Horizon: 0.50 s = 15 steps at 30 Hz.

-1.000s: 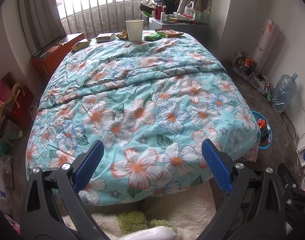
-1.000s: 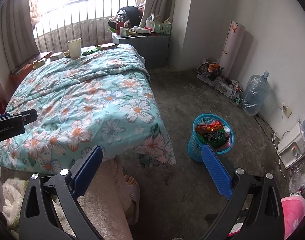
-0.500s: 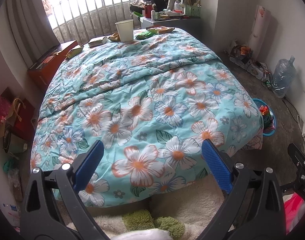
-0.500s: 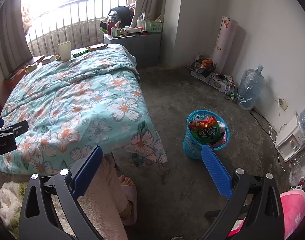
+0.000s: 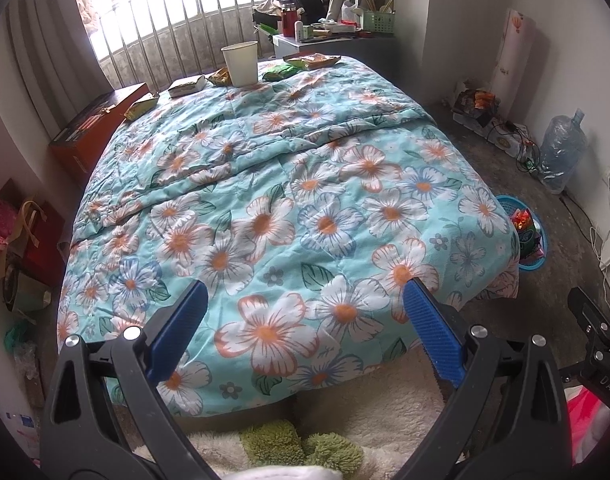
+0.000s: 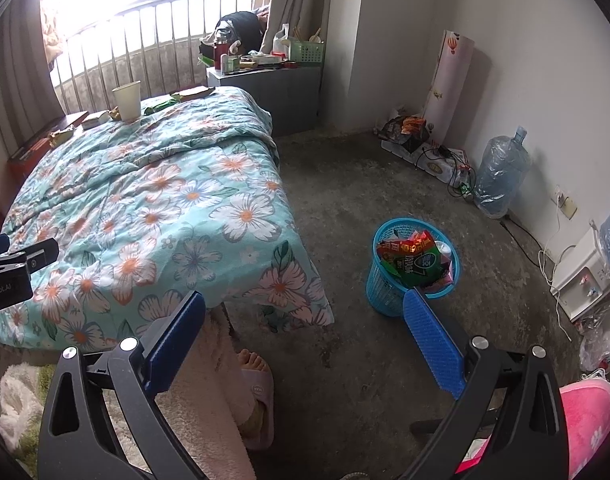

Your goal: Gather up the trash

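Both the left gripper and right gripper are spread and empty, wrappers far beyond the left fingers, trash basket touching the right's right finger in view.

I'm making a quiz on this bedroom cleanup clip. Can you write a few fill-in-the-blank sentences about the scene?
1. The paper cup stands upright on the ____.
2. The blue basket on the floor already holds snack ____.
3. The left gripper and right gripper are both ____ and hold nothing.
4. The big water bottle stands against the ____.

Missing words: bed; wrappers; open; wall
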Each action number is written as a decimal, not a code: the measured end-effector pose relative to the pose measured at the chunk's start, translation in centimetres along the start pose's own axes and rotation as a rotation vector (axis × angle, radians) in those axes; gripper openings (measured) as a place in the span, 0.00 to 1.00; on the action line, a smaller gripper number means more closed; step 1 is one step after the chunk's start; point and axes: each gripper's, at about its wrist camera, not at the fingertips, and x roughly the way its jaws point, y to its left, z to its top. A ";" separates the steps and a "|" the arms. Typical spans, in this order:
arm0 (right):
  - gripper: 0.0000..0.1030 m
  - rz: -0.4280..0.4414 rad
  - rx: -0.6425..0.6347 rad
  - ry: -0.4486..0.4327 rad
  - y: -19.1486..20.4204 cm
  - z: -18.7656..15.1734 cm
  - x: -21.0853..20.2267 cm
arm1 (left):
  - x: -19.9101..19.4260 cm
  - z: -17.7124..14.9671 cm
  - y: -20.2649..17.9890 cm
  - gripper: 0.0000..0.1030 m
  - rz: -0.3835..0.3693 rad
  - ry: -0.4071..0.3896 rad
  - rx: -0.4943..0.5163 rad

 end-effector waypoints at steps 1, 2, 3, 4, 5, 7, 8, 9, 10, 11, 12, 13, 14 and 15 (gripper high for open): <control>0.94 0.000 0.000 0.000 0.0 0.0 0.0 | 0.0 0.0 0.0 0.91 -0.001 0.002 -0.001; 0.94 0.001 -0.001 0.000 0.0 0.0 0.0 | 0.0 0.0 0.0 0.91 -0.002 0.003 -0.002; 0.94 0.001 -0.002 0.001 0.1 0.0 0.0 | 0.0 0.0 0.0 0.91 -0.003 0.004 -0.003; 0.94 0.002 -0.003 0.000 0.2 0.0 -0.1 | 0.0 0.0 0.1 0.91 -0.003 0.004 -0.003; 0.94 0.002 -0.004 0.000 0.2 0.0 -0.1 | 0.0 0.0 0.1 0.91 -0.003 0.004 -0.003; 0.94 0.003 -0.006 -0.001 0.3 0.0 -0.2 | 0.1 0.0 0.1 0.91 -0.004 0.005 -0.004; 0.94 0.003 -0.007 -0.003 0.4 0.0 -0.2 | 0.0 0.0 0.1 0.91 -0.006 0.006 -0.006; 0.94 0.002 -0.007 -0.003 0.4 0.0 -0.3 | 0.0 0.0 0.1 0.91 -0.006 0.006 -0.007; 0.94 0.002 -0.008 -0.003 0.4 0.0 -0.3 | 0.0 0.0 0.1 0.91 -0.007 0.006 -0.006; 0.94 0.001 -0.008 -0.003 0.4 0.0 -0.4 | 0.0 0.0 0.1 0.91 -0.008 0.006 -0.005; 0.94 0.002 -0.008 -0.003 0.4 0.0 -0.3 | 0.0 -0.1 0.1 0.91 -0.010 0.006 -0.006; 0.94 0.002 -0.008 -0.004 0.4 0.0 -0.4 | 0.0 -0.1 0.0 0.91 -0.012 0.007 -0.007; 0.94 0.002 -0.007 -0.004 0.3 0.0 -0.4 | -0.1 -0.1 0.0 0.91 -0.017 0.008 -0.008; 0.94 0.001 -0.007 -0.005 0.3 0.1 -0.4 | -0.1 0.0 -0.1 0.91 -0.021 0.008 -0.009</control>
